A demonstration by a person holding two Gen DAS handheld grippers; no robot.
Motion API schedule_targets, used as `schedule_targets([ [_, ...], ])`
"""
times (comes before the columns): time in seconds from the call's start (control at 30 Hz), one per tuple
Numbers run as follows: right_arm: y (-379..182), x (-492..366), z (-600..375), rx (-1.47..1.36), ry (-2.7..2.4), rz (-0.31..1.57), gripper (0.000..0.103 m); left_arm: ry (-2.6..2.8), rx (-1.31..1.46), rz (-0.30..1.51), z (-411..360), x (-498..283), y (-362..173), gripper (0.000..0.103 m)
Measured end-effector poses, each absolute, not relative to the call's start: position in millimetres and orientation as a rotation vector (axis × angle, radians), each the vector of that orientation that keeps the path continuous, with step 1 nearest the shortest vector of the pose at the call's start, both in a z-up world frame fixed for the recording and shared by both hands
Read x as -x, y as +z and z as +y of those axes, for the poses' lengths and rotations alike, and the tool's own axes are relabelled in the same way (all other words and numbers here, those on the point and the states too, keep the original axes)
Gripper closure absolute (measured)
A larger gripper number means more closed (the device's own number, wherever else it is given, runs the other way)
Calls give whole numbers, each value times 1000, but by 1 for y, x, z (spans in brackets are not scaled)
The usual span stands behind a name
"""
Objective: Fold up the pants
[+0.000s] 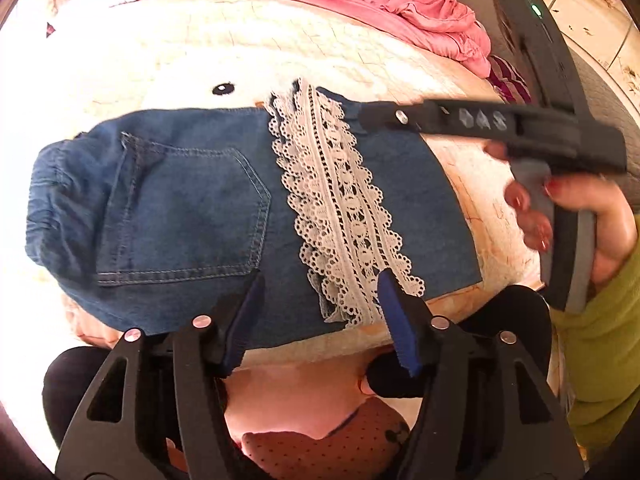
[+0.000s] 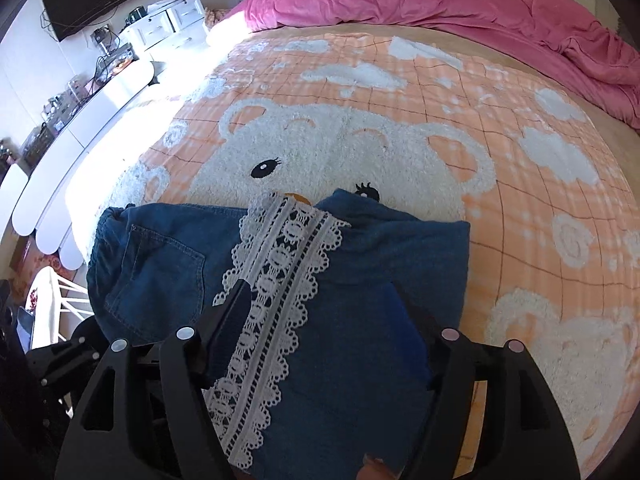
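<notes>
Only pants [image 1: 192,200] (lace-trimmed) visible.

Right gripper [image 1: 472,120]: motion-blurred in left wrist view. Pants [image 2: 360,320]: near edge hidden behind gripper frame, cut off at bottom (right wrist view). Dresser clutter [image 2: 68,100]: too small to identify.

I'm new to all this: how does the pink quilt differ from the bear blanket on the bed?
The pink quilt is plain and lies bunched up along the bed's far side; the bear blanket is spread flat, orange-checked with fluffy white bears. The folded pants lie on the blanket, not the quilt. Both are bedding on one bed.
</notes>
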State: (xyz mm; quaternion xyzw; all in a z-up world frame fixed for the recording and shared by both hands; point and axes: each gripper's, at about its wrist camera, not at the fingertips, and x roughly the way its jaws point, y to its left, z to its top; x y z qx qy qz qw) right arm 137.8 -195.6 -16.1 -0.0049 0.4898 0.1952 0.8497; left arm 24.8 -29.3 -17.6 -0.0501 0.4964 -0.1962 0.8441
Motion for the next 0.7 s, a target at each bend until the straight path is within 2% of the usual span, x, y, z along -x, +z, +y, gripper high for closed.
schedule_targets([
  [0.13,-24,-127,-205,16,392,1037,26,-392,91,1030,-27,-27,-17,43],
  [0.3,-57,-127,-210,79,311,1113,25,-343,74,1012,-20,-30,-12,36],
  [0.4,-67,-123,-205,113,298,1094,23,-315,73,1003,-13,-30,-10,33],
  [0.57,-41,-110,-203,108,301,1014,22,-267,61,980,2,-31,-1,25],
  [0.7,-11,-97,-193,138,325,923,16,-227,53,949,14,-30,9,22],
])
